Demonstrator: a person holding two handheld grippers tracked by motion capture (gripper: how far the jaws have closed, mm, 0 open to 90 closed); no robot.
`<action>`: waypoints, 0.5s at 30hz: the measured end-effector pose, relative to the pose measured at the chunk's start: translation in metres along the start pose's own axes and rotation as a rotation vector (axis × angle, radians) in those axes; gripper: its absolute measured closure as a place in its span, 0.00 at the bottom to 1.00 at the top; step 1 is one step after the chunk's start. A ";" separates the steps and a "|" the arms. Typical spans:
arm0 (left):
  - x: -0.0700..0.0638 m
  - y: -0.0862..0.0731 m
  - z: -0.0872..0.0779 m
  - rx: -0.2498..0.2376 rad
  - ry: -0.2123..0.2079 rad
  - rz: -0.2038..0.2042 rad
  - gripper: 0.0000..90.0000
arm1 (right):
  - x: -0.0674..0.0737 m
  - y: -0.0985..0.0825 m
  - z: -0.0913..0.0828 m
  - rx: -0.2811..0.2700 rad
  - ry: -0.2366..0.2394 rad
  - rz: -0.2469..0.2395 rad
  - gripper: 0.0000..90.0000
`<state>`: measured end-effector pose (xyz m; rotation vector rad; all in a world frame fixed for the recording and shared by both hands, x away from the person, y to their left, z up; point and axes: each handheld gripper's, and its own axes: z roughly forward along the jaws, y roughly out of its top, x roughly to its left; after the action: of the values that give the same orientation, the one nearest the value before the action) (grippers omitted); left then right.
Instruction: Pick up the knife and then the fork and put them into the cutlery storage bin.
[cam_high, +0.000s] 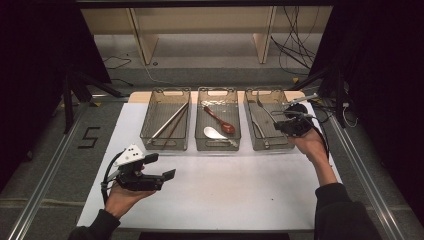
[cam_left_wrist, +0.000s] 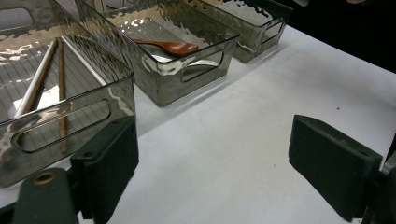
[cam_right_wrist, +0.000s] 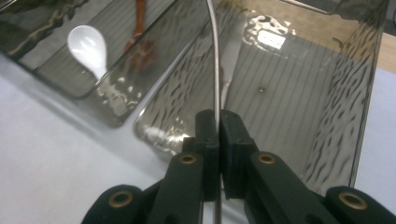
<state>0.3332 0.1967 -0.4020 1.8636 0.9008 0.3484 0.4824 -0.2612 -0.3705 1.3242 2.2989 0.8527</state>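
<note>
A thin metal utensil handle (cam_right_wrist: 215, 70) is clamped in the right gripper (cam_right_wrist: 218, 123) above the right-hand bin (cam_right_wrist: 364, 93). The left gripper (cam_left_wrist: 212, 158) is held wide open, empty. A "5" (cam_high: 89, 137) is marked beside the mat.

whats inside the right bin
The right bin holds metal cutlery, a fork among it. The right gripper pinches a thin metal handle above it; that piece's far end is cut off.

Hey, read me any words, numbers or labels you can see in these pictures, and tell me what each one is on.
"5": a black numeral marked on the grey surface left of the white table.
No other text, brand or label can be read; the three clear bins, such as the left bin, carry none.
</note>
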 end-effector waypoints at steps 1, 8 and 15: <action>0.000 0.000 0.000 -0.001 0.000 0.001 0.17 | -0.002 0.002 0.002 0.004 -0.003 0.011 0.97; 0.001 0.000 -0.001 -0.006 0.001 -0.003 0.17 | -0.008 0.014 0.015 0.028 -0.025 0.052 0.97; 0.000 0.001 -0.001 -0.009 -0.001 -0.003 0.17 | -0.013 0.019 0.025 0.054 -0.048 0.089 0.97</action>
<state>0.3332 0.1971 -0.4013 1.8537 0.8999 0.3491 0.5154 -0.2577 -0.3770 1.4641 2.2556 0.7831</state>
